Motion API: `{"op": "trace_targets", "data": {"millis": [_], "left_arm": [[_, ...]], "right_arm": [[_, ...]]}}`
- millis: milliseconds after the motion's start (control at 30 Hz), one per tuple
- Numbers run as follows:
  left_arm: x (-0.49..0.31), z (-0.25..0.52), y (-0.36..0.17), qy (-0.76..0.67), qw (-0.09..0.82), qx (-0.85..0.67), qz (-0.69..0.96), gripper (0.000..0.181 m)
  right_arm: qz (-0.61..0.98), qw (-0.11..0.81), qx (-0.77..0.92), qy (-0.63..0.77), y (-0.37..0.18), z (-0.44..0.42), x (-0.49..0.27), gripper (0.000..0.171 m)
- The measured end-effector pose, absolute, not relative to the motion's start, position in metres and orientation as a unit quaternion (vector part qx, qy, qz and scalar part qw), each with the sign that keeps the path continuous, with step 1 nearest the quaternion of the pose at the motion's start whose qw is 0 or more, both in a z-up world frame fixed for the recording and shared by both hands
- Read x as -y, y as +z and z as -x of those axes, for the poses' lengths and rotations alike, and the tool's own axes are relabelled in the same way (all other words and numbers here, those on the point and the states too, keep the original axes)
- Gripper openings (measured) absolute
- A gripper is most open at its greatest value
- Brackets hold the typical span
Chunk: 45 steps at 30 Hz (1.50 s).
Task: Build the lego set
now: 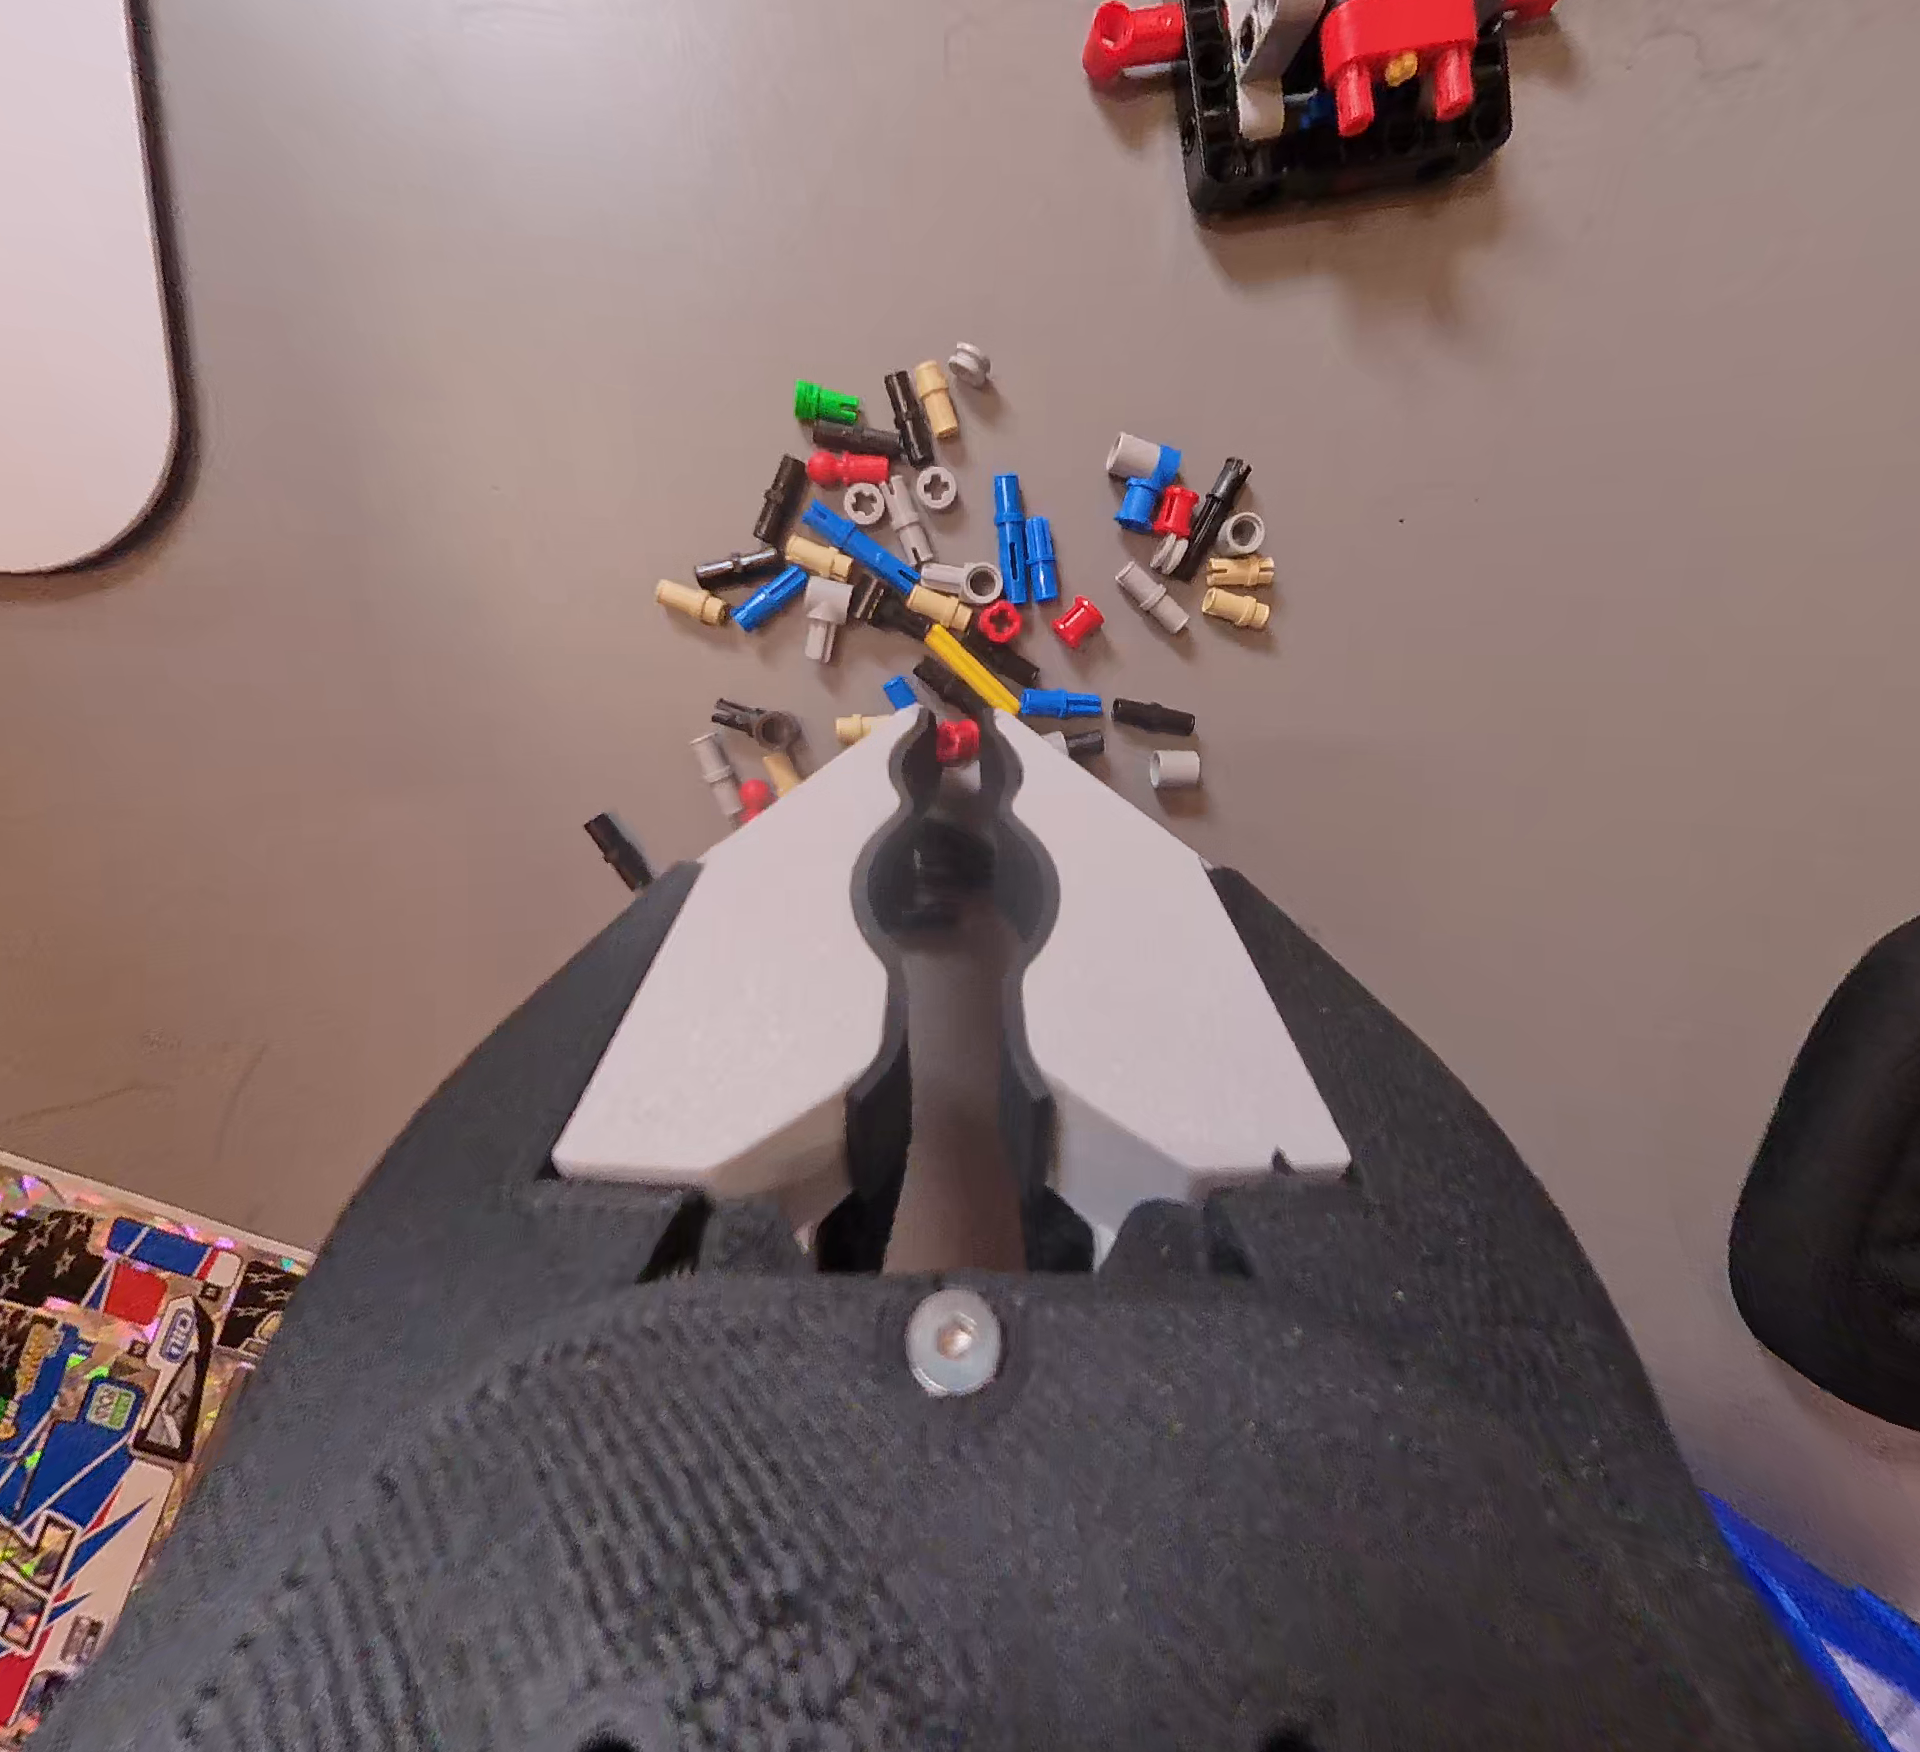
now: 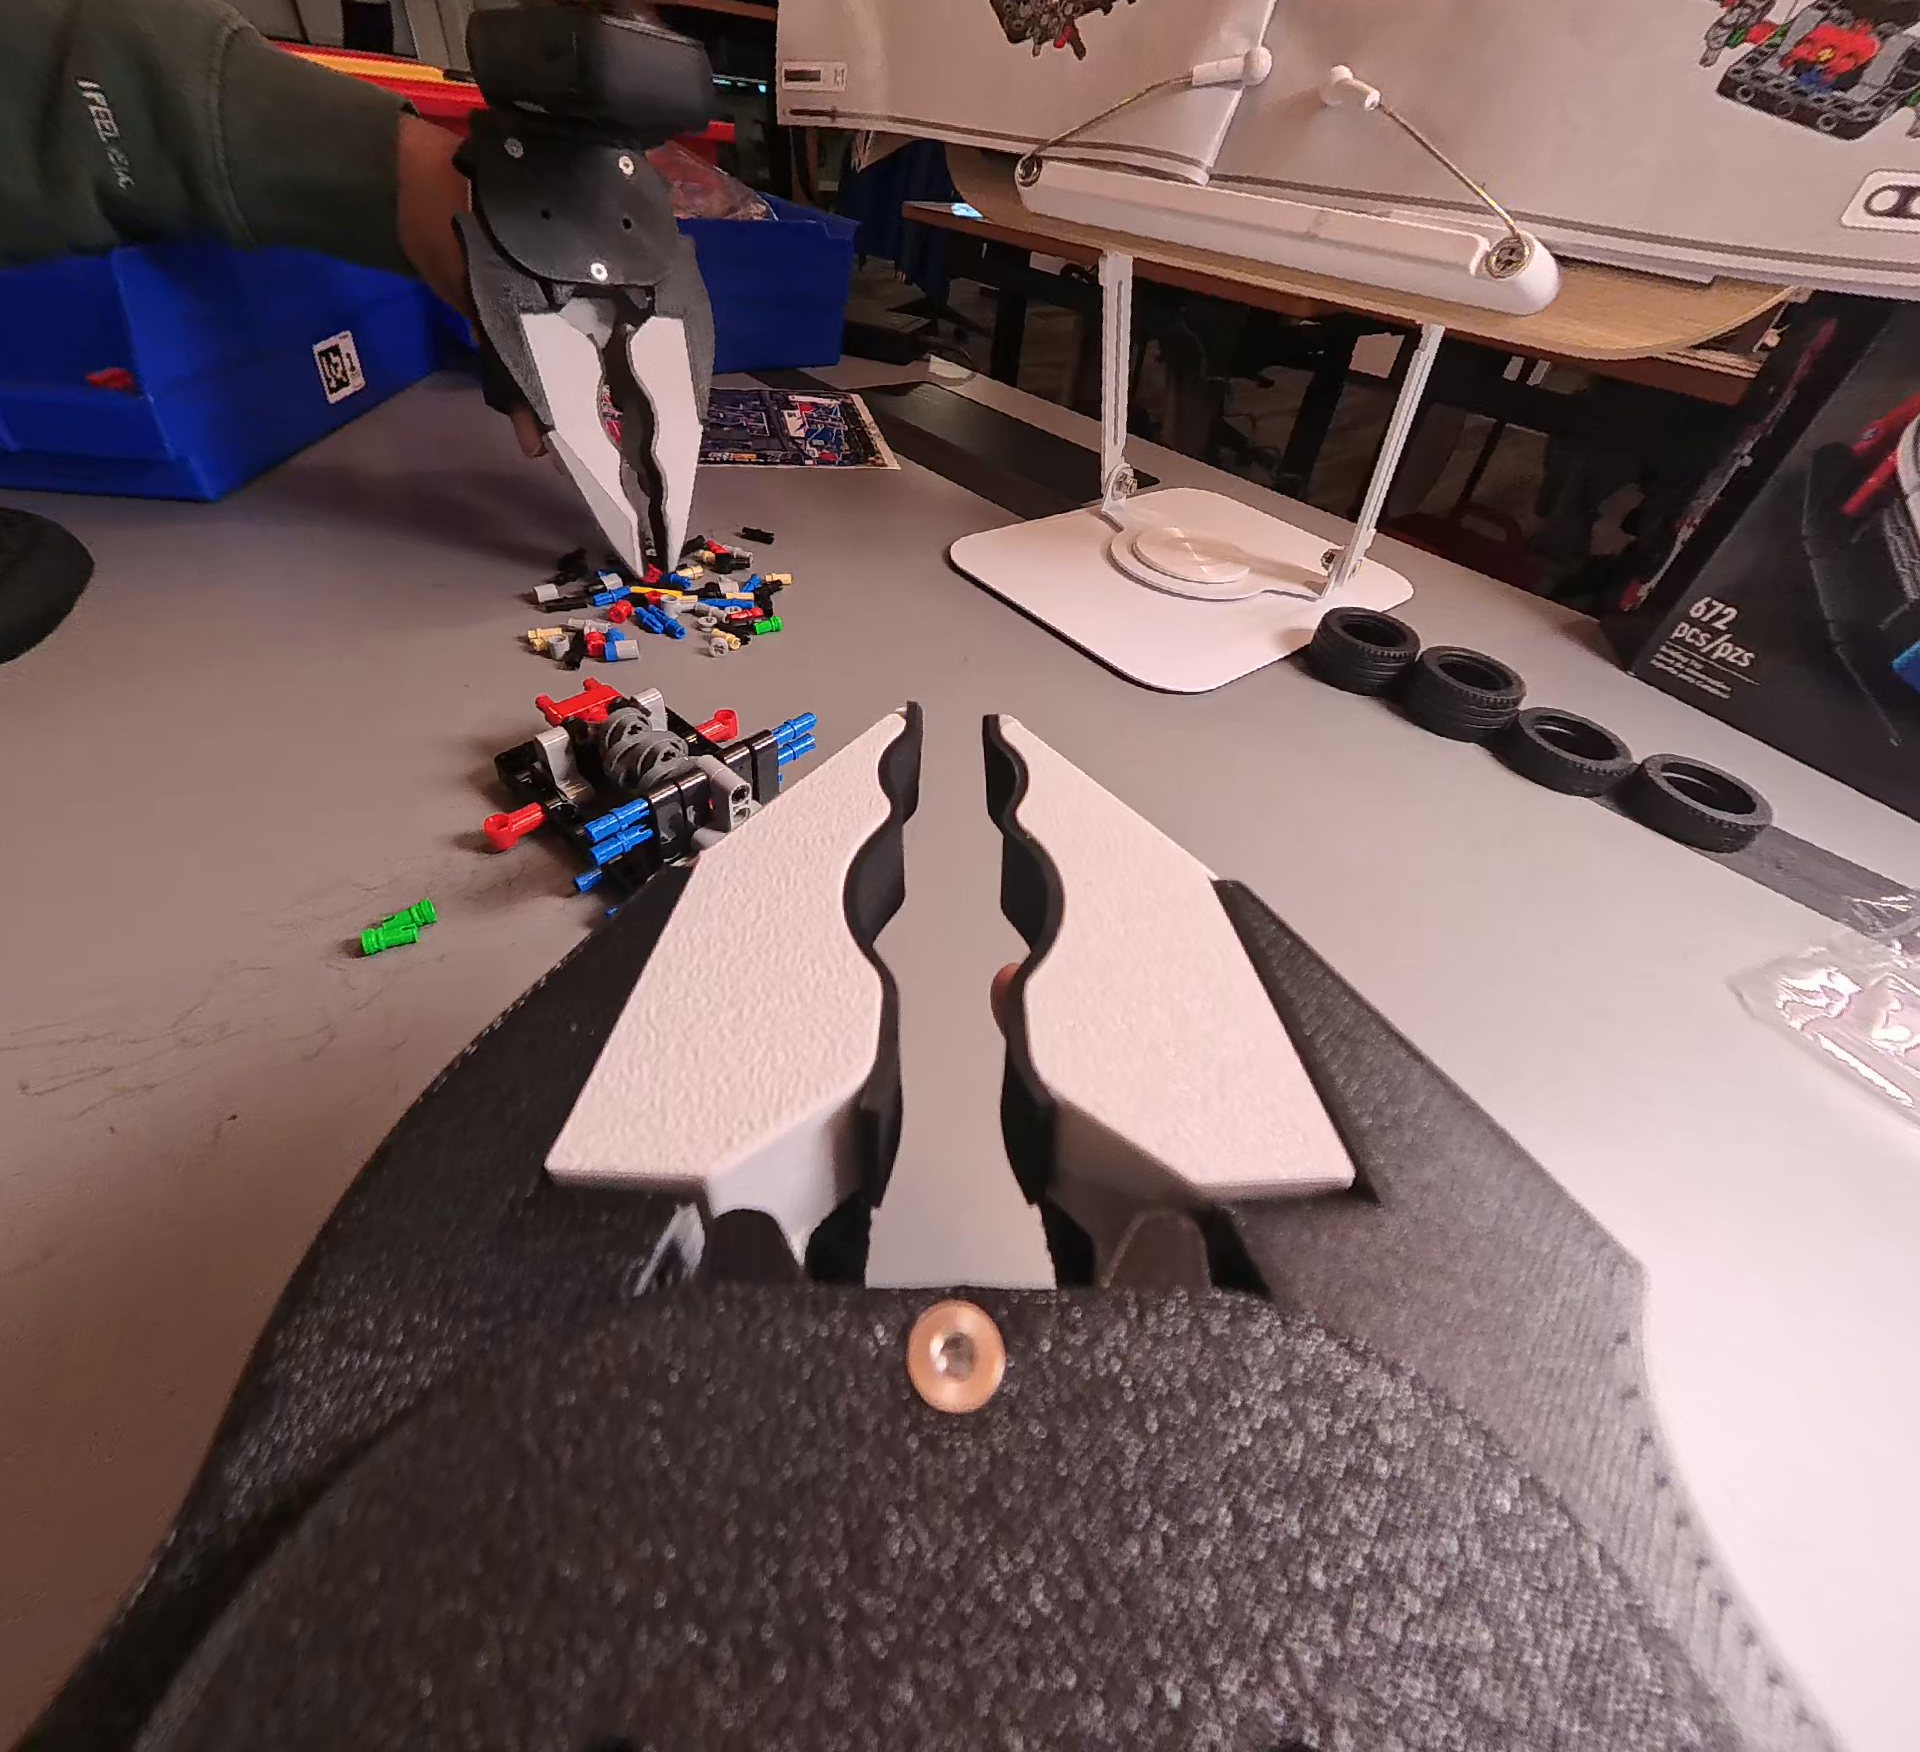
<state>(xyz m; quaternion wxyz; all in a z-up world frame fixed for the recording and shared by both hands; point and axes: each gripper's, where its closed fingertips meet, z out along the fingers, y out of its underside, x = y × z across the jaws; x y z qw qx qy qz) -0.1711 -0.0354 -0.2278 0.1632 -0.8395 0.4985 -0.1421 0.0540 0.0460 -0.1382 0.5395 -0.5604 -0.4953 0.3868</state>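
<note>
Pinching a small red bush (image 1: 956,740), left gripper (image 1: 954,734) over mixed pins (image 1: 914,559); right gripper (image 2: 952,728) parted, empty

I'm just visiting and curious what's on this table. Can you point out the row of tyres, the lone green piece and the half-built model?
Tyres (image 2: 1465,686): right wrist view, tread of the second tyre.
Green piece (image 2: 398,927): right wrist view, its middle.
Half-built model (image 1: 1397,21): left wrist view, its red crosspiece.

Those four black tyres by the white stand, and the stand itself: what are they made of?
The four black ridged tyres look like matte rubber: dull surface, moulded tread, no glare. The white flat-based stand looks like painted metal or hard plastic, smooth with a soft sheen; the pictures cannot settle which.
</note>
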Motion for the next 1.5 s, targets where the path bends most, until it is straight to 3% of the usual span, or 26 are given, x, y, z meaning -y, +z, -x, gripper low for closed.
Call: {"op": "trace_targets", "data": {"millis": [400,867,1267,1500], "left_arm": [[0.032,0.170,-0.219,-0.130,0.191,-0.493,0.839,0.000],[0.065,0.040,-0.101,-0.347,0.426,-0.456,0.700,0.000],[0.073,-0.050,-0.210,-0.185,0.370,-0.548,0.727,0.000],[0.075,-0.048,-0.226,-0.132,0.352,-0.582,0.721,0.000]], "right_arm": [[0.560,0.542,0.495,0.386,-0.137,-0.054,-0.046,0.010],[0.551,0.545,0.500,0.386,-0.134,-0.053,-0.041,0.010],[0.547,0.554,0.503,0.375,-0.132,-0.056,-0.043,0.009],[0.545,0.557,0.504,0.372,-0.131,-0.057,-0.044,0.009]]}}
